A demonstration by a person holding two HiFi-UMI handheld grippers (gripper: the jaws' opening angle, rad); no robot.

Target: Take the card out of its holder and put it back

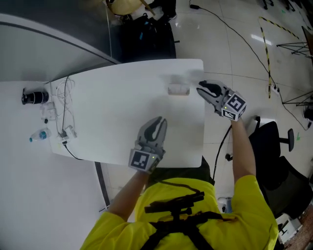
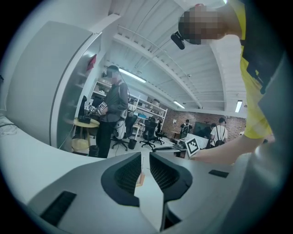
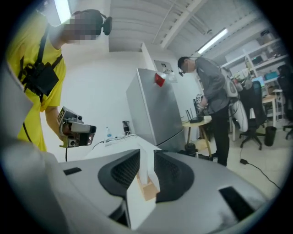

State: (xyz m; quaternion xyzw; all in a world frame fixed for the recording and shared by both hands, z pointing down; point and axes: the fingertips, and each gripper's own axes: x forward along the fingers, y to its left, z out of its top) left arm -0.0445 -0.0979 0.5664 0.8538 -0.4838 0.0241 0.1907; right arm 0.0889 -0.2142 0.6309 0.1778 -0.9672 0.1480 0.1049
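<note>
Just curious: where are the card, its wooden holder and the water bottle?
card [image 3: 146, 165]: right gripper view, on its white face.
wooden holder [image 3: 149, 189]: right gripper view, on its near end.
water bottle [image 1: 41, 135]: head view, on its body.

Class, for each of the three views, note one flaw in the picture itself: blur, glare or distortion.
Head view: the card holder looks smeared against the white table. Left gripper view: fisheye bends the ceiling beams; corners go dark. Right gripper view: a ceiling lamp glares top left; the card is soft.
</note>
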